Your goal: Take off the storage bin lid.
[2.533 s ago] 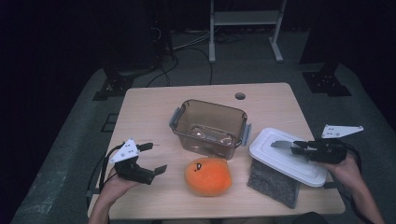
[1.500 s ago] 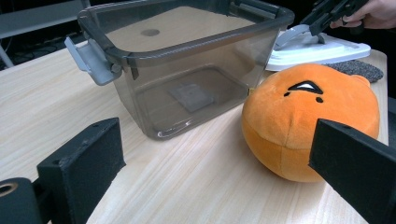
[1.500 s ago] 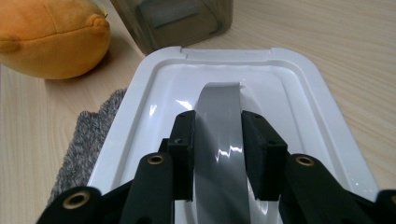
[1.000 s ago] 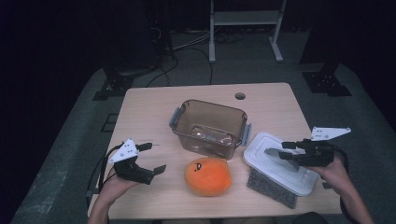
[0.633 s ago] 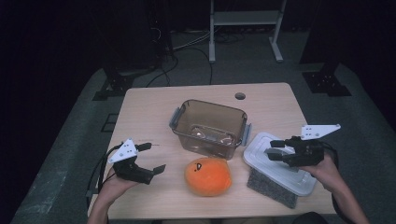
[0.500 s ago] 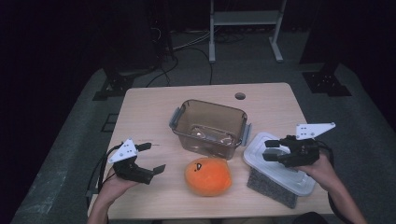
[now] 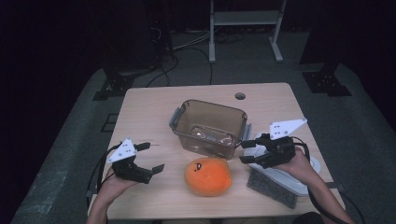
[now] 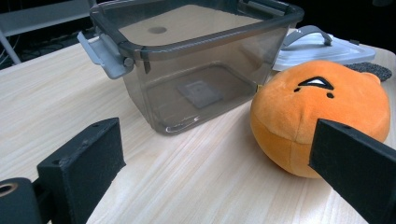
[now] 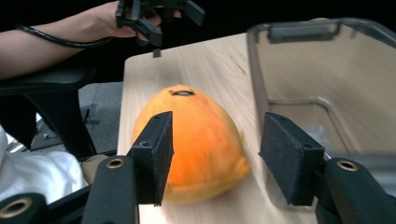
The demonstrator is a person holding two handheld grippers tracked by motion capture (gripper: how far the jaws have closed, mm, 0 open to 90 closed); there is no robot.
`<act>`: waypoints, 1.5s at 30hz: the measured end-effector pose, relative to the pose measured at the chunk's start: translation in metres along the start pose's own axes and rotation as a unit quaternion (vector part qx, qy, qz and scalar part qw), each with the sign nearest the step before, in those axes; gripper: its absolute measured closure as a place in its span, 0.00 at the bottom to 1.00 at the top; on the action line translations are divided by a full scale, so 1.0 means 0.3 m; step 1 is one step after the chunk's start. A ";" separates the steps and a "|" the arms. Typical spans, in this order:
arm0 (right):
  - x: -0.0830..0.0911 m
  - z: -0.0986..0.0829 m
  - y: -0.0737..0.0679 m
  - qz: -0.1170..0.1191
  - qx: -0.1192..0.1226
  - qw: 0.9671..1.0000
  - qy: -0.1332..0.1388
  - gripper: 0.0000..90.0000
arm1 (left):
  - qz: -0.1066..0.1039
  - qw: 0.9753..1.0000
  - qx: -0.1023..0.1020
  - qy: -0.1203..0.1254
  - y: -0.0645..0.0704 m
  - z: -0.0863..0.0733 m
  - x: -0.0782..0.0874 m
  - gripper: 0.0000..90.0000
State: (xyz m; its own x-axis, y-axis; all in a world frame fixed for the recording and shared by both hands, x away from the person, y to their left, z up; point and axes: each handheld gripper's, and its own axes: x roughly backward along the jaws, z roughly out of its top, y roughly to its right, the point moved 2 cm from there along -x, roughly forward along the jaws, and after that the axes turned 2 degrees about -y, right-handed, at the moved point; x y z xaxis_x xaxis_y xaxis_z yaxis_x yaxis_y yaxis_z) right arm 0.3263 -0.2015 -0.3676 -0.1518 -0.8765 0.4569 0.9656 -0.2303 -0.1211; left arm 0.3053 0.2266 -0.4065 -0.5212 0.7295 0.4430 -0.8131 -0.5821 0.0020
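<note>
So the light wooden surface (image 7: 140, 121) carries everything here. Biggest thing on it is the clear brownish plastic storage bin (image 7: 210, 126), sitting open near the middle with grey latch handles on its short ends, nothing inside that I can see. Right of it lies the white bin lid (image 7: 299, 179), flat, resting partly on a dark grey speckled pad (image 7: 271, 186) that pokes out at the lid's near edge. Just in front of the bin, close but not touching as far as I can tell, is the orange plush toy (image 7: 208, 176), a squashed round blob lying with its long axis running left to right across the surface; its little stitched black face sits up top toward the left and looks out at the left claw. The right claw (image 7: 246, 151) hovers above the lid's left end, pointing left toward the plush and the bin's near corner, jaws spread apart with nothing between them; its own view is blurred. The left claw (image 7: 153, 156) is well off to the left near the front edge, jaws wide apart too, empty, aimed right at the plush.
</note>
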 end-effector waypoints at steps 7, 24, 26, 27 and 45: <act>-0.087 0.052 -0.023 0.019 0.020 0.999 -0.015 0.48 | 0.001 1.000 -0.001 0.000 -0.002 -0.001 0.001 0.03; -0.265 0.078 -0.034 0.043 0.031 0.998 -0.042 0.56 | 0.001 1.000 -0.002 0.002 -0.001 0.002 0.005 0.03; -0.276 0.075 -0.033 0.041 0.028 0.998 -0.043 0.58 | 0.001 1.000 -0.002 0.000 -0.002 0.001 0.005 0.03; -0.282 0.073 -0.032 0.040 0.026 0.998 -0.047 0.60 | 0.001 1.000 -0.002 0.000 -0.002 0.000 0.004 0.03; -0.372 0.047 -0.034 0.027 0.022 0.997 -0.067 0.65 | -0.001 1.000 -0.001 0.000 -0.002 -0.001 0.002 0.03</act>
State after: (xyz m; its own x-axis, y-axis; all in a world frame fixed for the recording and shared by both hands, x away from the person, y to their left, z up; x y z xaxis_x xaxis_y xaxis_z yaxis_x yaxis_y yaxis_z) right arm 0.3365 -0.0955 -0.4049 -0.0726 -0.8219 0.5651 0.9804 -0.1630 -0.1110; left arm 0.3054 0.2276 -0.4066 -0.5201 0.7299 0.4435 -0.8140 -0.5808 0.0013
